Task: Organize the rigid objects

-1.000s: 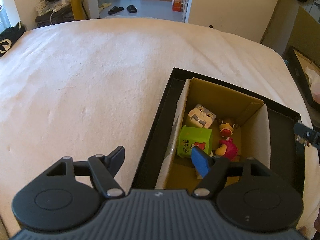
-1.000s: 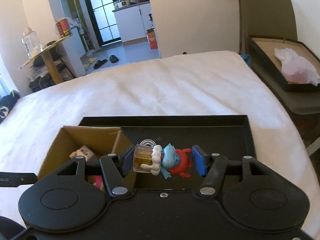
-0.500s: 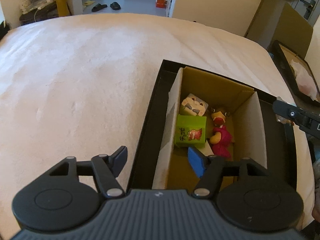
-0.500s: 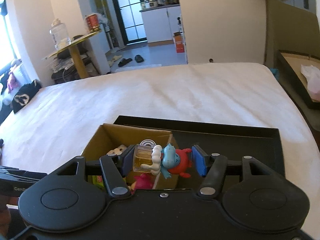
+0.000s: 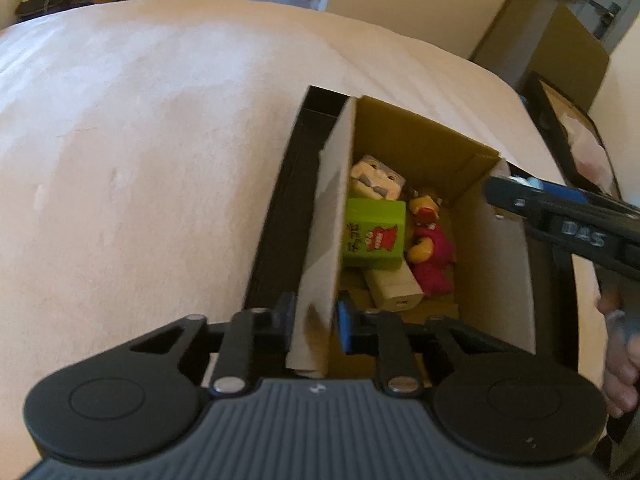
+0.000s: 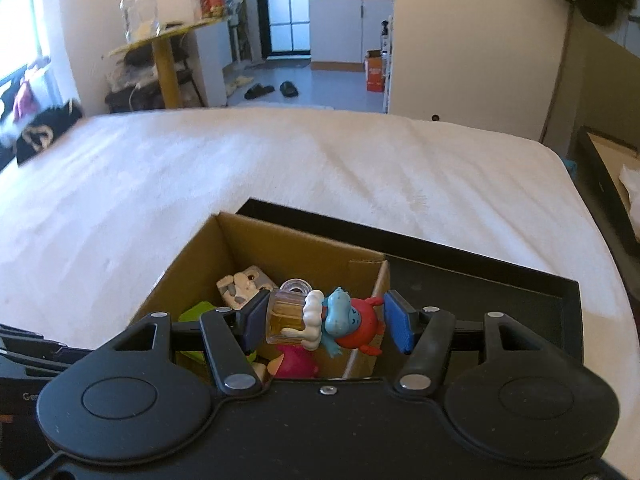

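A cardboard box (image 5: 420, 148) stands inside a shallow black tray (image 5: 280, 208) on a white bed. In it lie a green block (image 5: 374, 234), a grey-and-white cube figure (image 5: 376, 178), a pink plush toy (image 5: 432, 258) and a beige block (image 5: 394, 290). My left gripper (image 5: 314, 322) is shut on the box's left wall (image 5: 328, 216) near its front corner. My right gripper (image 6: 326, 318) is shut on a blue figure with a small glass jar (image 6: 320, 316), held above the box's right side (image 6: 320, 248). It also shows in the left wrist view (image 5: 560, 212).
The white bed (image 6: 280, 160) stretches wide to the left and behind the tray (image 6: 500, 292). Another black tray with white paper (image 5: 576, 148) sits off the bed's right edge. Beyond the bed are a yellow side table (image 6: 168, 60) and slippers on the floor.
My left gripper moved right and closed on the box's left wall. My right gripper carried the blue figure left, from over the tray to over the box.
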A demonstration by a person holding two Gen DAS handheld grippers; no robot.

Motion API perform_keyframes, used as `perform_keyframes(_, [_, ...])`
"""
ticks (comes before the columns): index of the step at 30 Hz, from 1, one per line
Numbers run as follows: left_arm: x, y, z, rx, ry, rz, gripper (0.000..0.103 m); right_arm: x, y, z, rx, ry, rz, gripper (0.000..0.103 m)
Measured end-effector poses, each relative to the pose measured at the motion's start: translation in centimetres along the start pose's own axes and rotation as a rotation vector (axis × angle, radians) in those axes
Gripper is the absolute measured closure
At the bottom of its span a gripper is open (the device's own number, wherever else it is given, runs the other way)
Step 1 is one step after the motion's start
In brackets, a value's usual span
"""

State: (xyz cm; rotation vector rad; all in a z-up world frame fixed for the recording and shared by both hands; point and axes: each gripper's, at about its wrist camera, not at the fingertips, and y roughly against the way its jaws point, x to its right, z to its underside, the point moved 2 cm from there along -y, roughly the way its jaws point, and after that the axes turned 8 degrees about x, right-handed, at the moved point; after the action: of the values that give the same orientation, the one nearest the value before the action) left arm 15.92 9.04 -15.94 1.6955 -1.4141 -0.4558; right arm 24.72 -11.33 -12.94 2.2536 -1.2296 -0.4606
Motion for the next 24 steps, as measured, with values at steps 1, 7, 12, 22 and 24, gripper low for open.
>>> perform_keyframes(1, [0.0,-0.1,0.0,0.001,-0.003,0.001,0.087,-0.3,-0.1,0.1,-0.005,0.016,0.004,0.044])
perform_keyframes(7, [0.2,-0.3,0.1,0.002,-0.016,0.006,0.090,-0.9,-0.8,0.6,-0.028,0.061,0.035,0.043])
perform_keyframes(12, [0.1,-0.4,0.0,-0.001,-0.005,0.011,0.090,-0.6,-1.0,0.6,-0.024,0.089,0.051,0.043])
perform_keyframes(22, [0.2,-0.3,-0.3,-0.012,0.009,0.003,0.089,-0.3,0.5,0.4,-0.004,0.097,0.076,0.038])
perform_keyframes(24, [0.0,0.0,-0.5,-0.010,0.017,-0.003,0.090,0.0,1.2,0.3,0.000,0.078,0.073,0.037])
